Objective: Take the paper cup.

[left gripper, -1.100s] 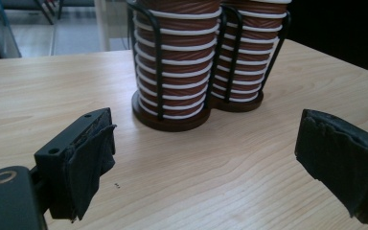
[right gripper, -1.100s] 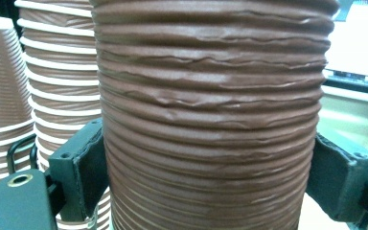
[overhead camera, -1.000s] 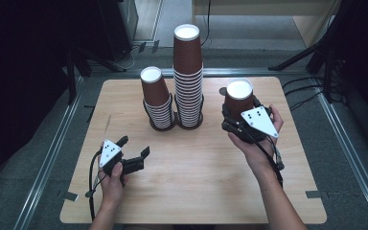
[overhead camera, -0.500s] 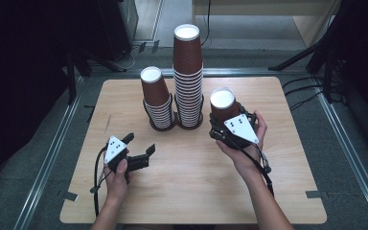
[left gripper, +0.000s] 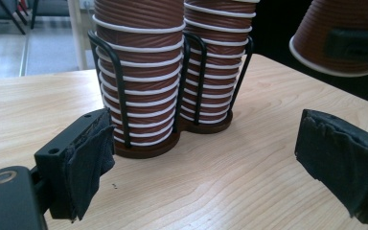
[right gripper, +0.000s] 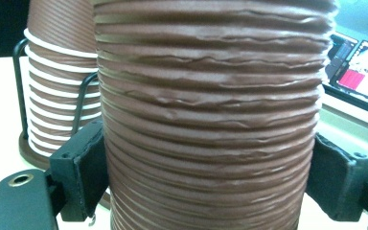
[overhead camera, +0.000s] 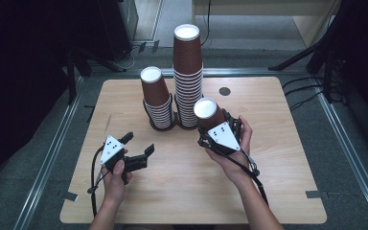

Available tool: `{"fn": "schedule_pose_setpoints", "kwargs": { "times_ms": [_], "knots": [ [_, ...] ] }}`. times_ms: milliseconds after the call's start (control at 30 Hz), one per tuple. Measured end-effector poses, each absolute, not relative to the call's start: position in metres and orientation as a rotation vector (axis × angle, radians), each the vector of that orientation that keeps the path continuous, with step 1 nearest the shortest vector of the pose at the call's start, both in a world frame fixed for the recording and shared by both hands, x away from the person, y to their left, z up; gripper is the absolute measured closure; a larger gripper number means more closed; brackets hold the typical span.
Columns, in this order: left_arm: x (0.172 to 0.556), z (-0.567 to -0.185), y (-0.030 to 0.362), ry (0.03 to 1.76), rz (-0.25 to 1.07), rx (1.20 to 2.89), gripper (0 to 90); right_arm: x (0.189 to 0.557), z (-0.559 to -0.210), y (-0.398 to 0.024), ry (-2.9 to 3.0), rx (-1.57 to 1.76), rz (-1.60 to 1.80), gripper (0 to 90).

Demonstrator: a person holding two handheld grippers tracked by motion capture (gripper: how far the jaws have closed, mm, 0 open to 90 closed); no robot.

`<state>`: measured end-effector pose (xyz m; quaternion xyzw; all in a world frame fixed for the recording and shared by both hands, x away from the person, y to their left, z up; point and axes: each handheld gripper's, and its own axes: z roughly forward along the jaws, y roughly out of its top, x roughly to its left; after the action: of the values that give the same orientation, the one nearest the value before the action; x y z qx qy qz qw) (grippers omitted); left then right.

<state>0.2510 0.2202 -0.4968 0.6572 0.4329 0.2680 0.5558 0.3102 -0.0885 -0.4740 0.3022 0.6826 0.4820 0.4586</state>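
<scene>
The brown paper cup (overhead camera: 209, 115) sat upside down between the jaws of the right gripper (overhead camera: 220, 134), pressed on both sides, above the table (overhead camera: 278, 143) just beside the taller stack of cups (overhead camera: 188, 76). The grip had to stay gentle so the ribbed wall was not crushed. The left gripper (overhead camera: 136, 151) rested with jaws wide and empty near the shorter stack (overhead camera: 157, 98).

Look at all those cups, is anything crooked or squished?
Yes, one. The brown cup held upside down in the right gripper has wavy, crinkled ribs where the jaws clamp it. The two stacks in the wire holder stand neat and upright.
</scene>
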Motion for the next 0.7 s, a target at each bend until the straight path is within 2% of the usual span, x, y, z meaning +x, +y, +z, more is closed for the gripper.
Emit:
{"fn": "schedule_pose_setpoints", "kwargs": {
  "times_ms": [700],
  "knots": [
    [0.25, -0.493, 0.21, 0.984, 0.588, 1.561, 6.3, 0.299, -0.497, -0.056, 1.747, 0.454, 1.045, 13.9]
  ]
}}
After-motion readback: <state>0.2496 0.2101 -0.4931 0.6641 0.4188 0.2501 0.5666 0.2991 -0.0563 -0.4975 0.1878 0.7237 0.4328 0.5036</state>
